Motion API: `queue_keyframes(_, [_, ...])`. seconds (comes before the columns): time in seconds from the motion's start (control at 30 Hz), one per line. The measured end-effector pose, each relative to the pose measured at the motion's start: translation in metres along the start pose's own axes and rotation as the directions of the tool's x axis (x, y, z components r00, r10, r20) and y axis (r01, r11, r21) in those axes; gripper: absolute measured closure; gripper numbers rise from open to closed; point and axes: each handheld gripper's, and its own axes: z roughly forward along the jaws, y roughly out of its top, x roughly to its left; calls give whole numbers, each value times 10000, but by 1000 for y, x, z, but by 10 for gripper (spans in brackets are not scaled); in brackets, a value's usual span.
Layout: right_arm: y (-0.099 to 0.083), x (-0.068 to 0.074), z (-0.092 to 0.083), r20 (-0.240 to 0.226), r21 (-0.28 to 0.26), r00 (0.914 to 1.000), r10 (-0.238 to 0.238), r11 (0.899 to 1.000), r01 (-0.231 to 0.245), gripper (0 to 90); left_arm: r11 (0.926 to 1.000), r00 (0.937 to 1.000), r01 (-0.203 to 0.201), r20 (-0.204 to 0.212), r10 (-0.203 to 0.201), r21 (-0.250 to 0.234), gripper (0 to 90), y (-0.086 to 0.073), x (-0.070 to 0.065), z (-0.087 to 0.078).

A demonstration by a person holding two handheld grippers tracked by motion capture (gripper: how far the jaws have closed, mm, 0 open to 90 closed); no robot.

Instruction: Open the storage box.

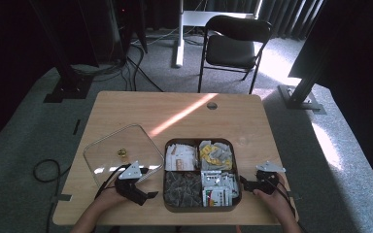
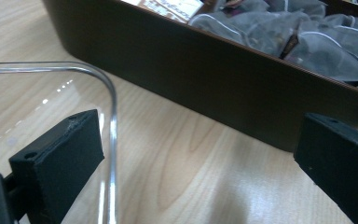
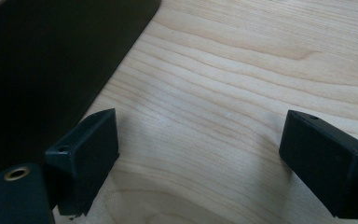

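A dark brown box point(image 1: 199, 208) with several compartments of tea bags and sachets sits near the table's front edge. Its clear lid point(image 1: 111, 145), with a small gold knob point(image 1: 122, 152), lies flat on the table to the left. My left gripper point(image 1: 148, 183) is open between lid and box. In the left gripper view the left gripper point(image 2: 200, 158) has bare wood between its jaws, the lid's rounded corner point(image 2: 112, 107) by the left jaw, and the box wall point(image 2: 191, 79) just ahead. My right gripper point(image 1: 244, 182) is open just right of the box. In the right gripper view the right gripper point(image 3: 200, 158) is over bare table, with the box wall point(image 3: 51, 70) at left.
The wooden table point(image 1: 223, 116) has a cable hole point(image 1: 212, 105) near its far edge. A black folding chair point(image 1: 233, 46) stands beyond it. Cables point(image 1: 46, 170) lie on the carpet at left, and dark stand bases point(image 1: 303, 99) flank the table.
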Motion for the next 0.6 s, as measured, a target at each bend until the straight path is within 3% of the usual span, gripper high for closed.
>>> queue_keyframes(0.23, [0, 0, 0, 0, 0, 10000, -2, 10000, 2, 112, 9989, 9991, -327, 264, 318, 345, 14, -2, -15, 8])
queue_keyframes(0.37, [0, 0, 0, -2, 1, 10000, 1, 10000, -1, 112, 9989, 9992, -281, 310, 270, 362, 13, -2, -18, 9])
queue_keyframes(0.6, [0, 0, 0, -6, 1, 10000, 4, 10000, -4, 111, 9955, 9986, -475, 268, 455, 817, 13, -7, -26, 14])
